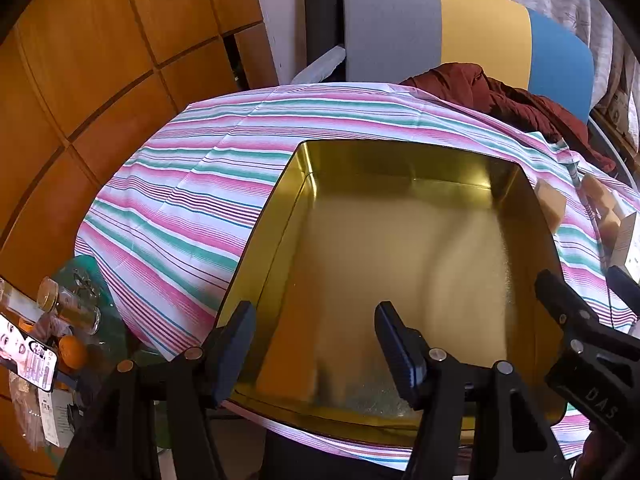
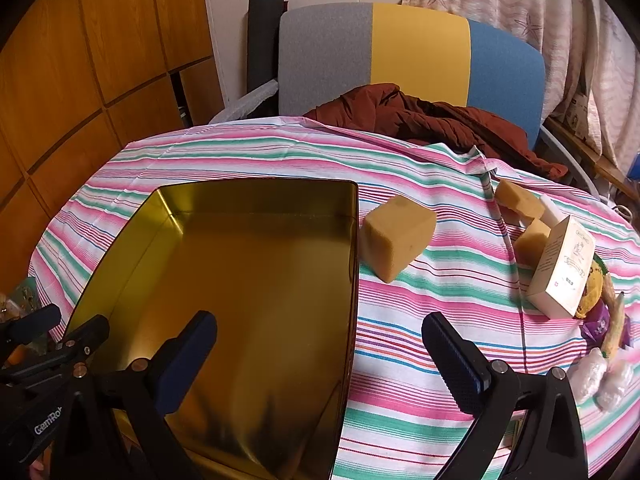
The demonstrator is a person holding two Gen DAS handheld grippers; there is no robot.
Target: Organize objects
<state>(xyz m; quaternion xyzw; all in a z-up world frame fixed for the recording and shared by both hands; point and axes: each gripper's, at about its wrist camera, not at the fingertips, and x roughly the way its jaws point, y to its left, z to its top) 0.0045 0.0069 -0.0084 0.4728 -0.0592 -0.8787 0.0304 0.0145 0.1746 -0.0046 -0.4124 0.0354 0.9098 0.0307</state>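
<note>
A table draped in a pink, green and white striped cloth (image 2: pixel 400 160) is seen from two hand-held grippers, with a grey, yellow and blue chair back (image 2: pixel 412 52) and a rumpled dark red garment (image 2: pixel 432 120) beyond its far edge. The largest item on the cloth, an open gold tin (image 2: pixel 256 256), is set at the near left of the table; nothing is seen inside it, only reflections on its shiny floor, and its long axis is seen running away from the cameras, its near edge cut off behind the gripper arms. Just beside the tin's right wall, a tan sponge block (image 2: pixel 398 234) is laid apart from it, one corner turned toward the camera. Farther right, a cream carton (image 2: pixel 560 268) is stood upright and slightly tilted, with two more tan blocks (image 2: pixel 520 200) behind it, partly hidden. At the far right edge, a yellow and dark object, something purple and pale wrapped pieces (image 2: pixel 600 380) are crowded together and hard to make out. The left gripper (image 1: pixel 316 344) is held spread over the tin's near left corner, nothing between its fingers. The right gripper (image 2: pixel 320 364) is likewise held wide apart and empty, straddling the tin's right wall.
</note>
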